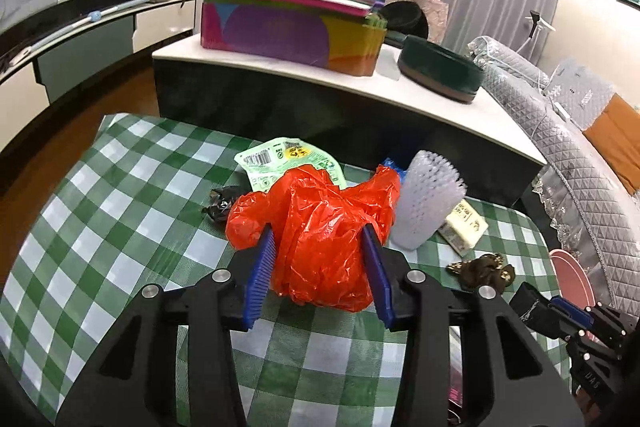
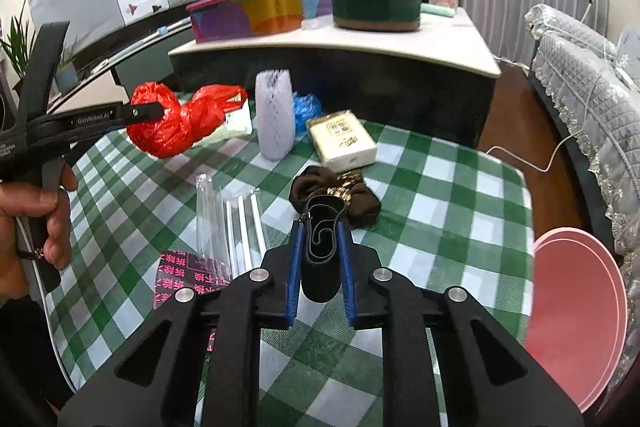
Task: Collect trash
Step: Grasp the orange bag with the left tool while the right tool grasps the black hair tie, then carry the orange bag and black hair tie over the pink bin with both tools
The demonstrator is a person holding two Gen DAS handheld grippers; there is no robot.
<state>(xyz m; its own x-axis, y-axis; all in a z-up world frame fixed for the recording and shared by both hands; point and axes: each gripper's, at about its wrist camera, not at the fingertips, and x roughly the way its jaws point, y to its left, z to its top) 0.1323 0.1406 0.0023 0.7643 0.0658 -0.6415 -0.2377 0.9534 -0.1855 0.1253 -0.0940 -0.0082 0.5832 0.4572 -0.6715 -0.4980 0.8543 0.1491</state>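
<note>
The left gripper [image 1: 320, 267] clamps 1 crumpled red plastic bag [image 1: 320, 227] above the green-checked tablecloth [image 1: 120, 227], beside 1 white foam sleeve [image 1: 424, 203]. The right gripper [image 2: 320, 267] clenches 1 black folded strip [image 2: 320, 255]; 1 brown scrunchie [image 2: 332, 199] lies ahead.

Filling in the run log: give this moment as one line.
left gripper: shut on red plastic bag, lifted | right gripper: shut on black strip | checked table: litter remains

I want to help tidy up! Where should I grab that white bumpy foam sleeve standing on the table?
Grip the white foam net sleeve around its middle, fingers coming in level from the near side. It stands upright, soft and round, so it squeezes easily there.
</note>
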